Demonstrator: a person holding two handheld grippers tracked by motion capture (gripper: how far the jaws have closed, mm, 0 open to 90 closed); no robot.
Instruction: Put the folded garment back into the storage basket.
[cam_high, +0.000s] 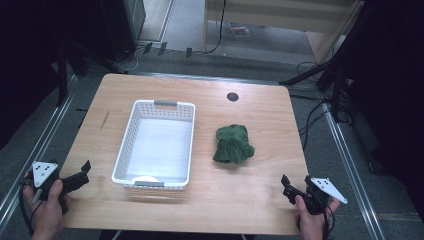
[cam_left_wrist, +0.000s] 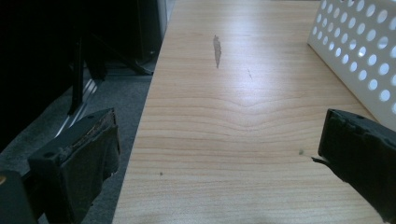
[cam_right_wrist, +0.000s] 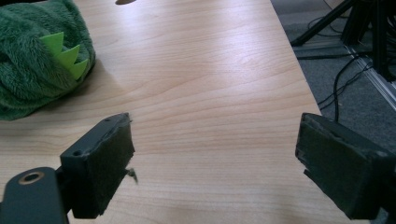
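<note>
A dark green plush toy (cam_high: 233, 144) lies on the wooden table (cam_high: 260, 195), right of a white perforated basket (cam_high: 128, 135). In the right gripper view the plush toy (cam_right_wrist: 37, 56) shows light green spikes and sits far left, well ahead of the jaws. My right gripper (cam_high: 296, 187) is open at the table's front right corner, nothing between its jaws. My left gripper (cam_high: 82, 172) is open at the front left edge, beside the basket (cam_left_wrist: 364, 51), holding nothing.
The basket has grey handles and something small and white at its near end (cam_high: 145, 179). A round cable hole (cam_high: 232, 96) sits near the table's far edge. Tripod legs and cables (cam_high: 320, 115) stand on the floor to the right; a metal rail (cam_high: 45, 135) runs on the left.
</note>
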